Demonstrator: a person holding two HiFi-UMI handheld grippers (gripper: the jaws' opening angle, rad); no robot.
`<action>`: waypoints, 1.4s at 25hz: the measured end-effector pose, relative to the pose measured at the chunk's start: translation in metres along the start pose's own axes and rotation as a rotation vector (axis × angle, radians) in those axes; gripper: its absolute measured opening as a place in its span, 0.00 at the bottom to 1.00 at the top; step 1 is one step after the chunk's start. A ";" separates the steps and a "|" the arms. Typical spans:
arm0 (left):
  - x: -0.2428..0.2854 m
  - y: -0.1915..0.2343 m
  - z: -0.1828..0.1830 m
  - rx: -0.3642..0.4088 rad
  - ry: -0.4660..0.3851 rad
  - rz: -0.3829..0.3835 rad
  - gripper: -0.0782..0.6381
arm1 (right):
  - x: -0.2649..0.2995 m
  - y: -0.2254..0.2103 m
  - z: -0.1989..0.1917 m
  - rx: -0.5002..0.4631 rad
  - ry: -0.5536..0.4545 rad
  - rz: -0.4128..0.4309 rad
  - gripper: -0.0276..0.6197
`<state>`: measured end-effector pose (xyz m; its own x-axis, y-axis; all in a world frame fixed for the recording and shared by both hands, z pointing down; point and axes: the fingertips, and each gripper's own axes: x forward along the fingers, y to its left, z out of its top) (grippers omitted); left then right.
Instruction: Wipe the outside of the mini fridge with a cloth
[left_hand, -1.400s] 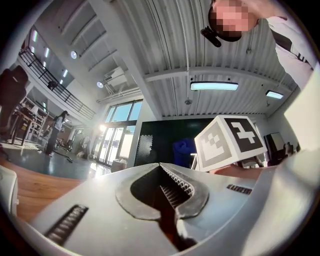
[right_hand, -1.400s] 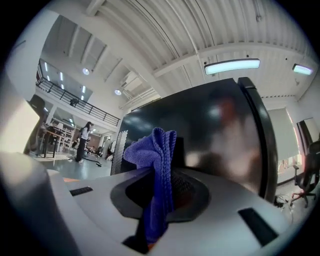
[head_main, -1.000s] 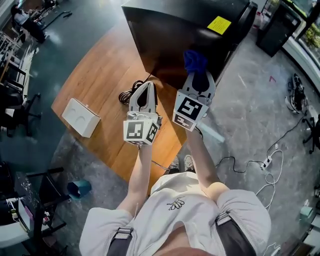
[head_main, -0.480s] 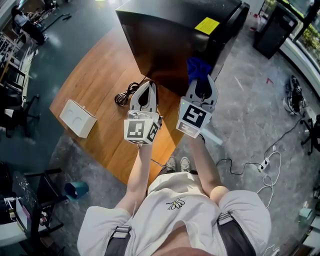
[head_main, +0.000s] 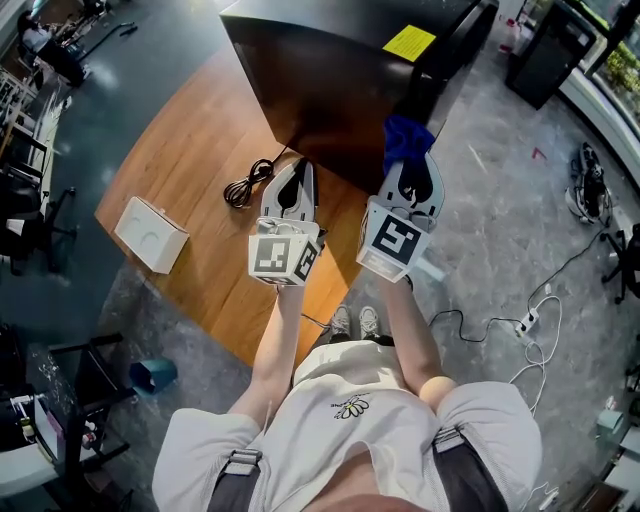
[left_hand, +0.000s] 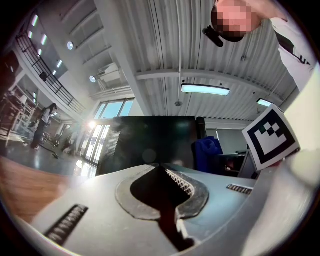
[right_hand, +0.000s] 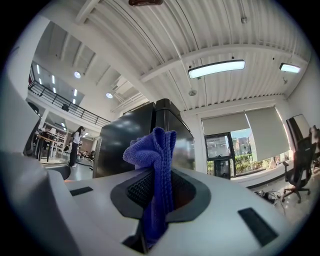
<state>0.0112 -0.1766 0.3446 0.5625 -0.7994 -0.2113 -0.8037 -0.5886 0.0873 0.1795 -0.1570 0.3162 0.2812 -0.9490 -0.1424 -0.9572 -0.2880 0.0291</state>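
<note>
The black mini fridge (head_main: 340, 70) stands on the round wooden table (head_main: 190, 170), with a yellow sticker on its top. My right gripper (head_main: 412, 165) is shut on a blue cloth (head_main: 404, 135), held just off the fridge's near right corner. In the right gripper view the blue cloth (right_hand: 156, 170) hangs pinched between the jaws, and the fridge (right_hand: 135, 135) rises behind it. My left gripper (head_main: 293, 180) is shut with nothing in it, a little short of the fridge's front face. The fridge (left_hand: 150, 140) fills the middle of the left gripper view, with the cloth (left_hand: 207, 152) to its right.
A coiled black power cord (head_main: 243, 185) lies on the table left of my left gripper. A white box (head_main: 150, 234) sits near the table's left edge. Cables and a power strip (head_main: 530, 325) trail on the grey floor at right; a teal bin (head_main: 153, 374) stands below the table.
Both grippers and the cloth have shifted slightly right and down in the head view, and the fridge has slid toward the top edge. Both grippers stay shut.
</note>
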 end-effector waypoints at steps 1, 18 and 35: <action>0.000 -0.001 -0.001 0.000 0.002 -0.001 0.12 | -0.001 -0.001 0.002 0.009 -0.008 -0.009 0.14; -0.029 0.103 -0.014 0.057 0.037 0.173 0.12 | 0.045 0.174 -0.023 0.066 -0.014 0.257 0.14; -0.067 0.222 -0.055 0.020 0.098 0.373 0.12 | 0.159 0.339 -0.077 -0.055 -0.019 0.341 0.14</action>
<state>-0.1945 -0.2608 0.4312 0.2456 -0.9665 -0.0746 -0.9598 -0.2533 0.1211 -0.0948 -0.4154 0.3795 -0.0560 -0.9894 -0.1342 -0.9906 0.0383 0.1310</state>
